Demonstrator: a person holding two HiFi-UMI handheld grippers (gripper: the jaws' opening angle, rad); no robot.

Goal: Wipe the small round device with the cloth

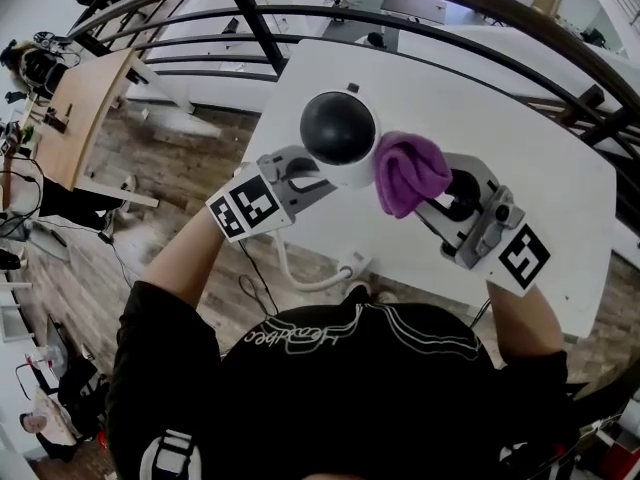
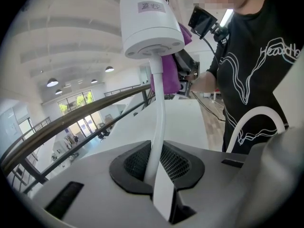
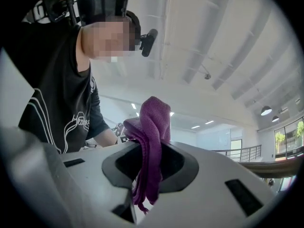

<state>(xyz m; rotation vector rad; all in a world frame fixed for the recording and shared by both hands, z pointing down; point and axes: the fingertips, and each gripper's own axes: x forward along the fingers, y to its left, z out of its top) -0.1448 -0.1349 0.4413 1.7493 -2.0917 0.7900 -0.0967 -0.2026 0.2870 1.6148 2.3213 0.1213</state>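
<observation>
Left hand-held gripper (image 2: 162, 190) clamps cable (image 2: 160, 127), right hand-held gripper (image 3: 142, 194) cloth (image 3: 153, 127); head view adds cloth touching device (image 1: 340, 133).

Bright, even light; heavy fisheye warp, dark corners.

- Your head camera looks steeply down at the white table (image 1: 520, 158), the left gripper (image 1: 300, 180) and the right gripper (image 1: 445, 203).
- Each gripper camera sits close behind its jaws and looks out along them.
- All three views show the purple cloth (image 1: 410, 173).
</observation>
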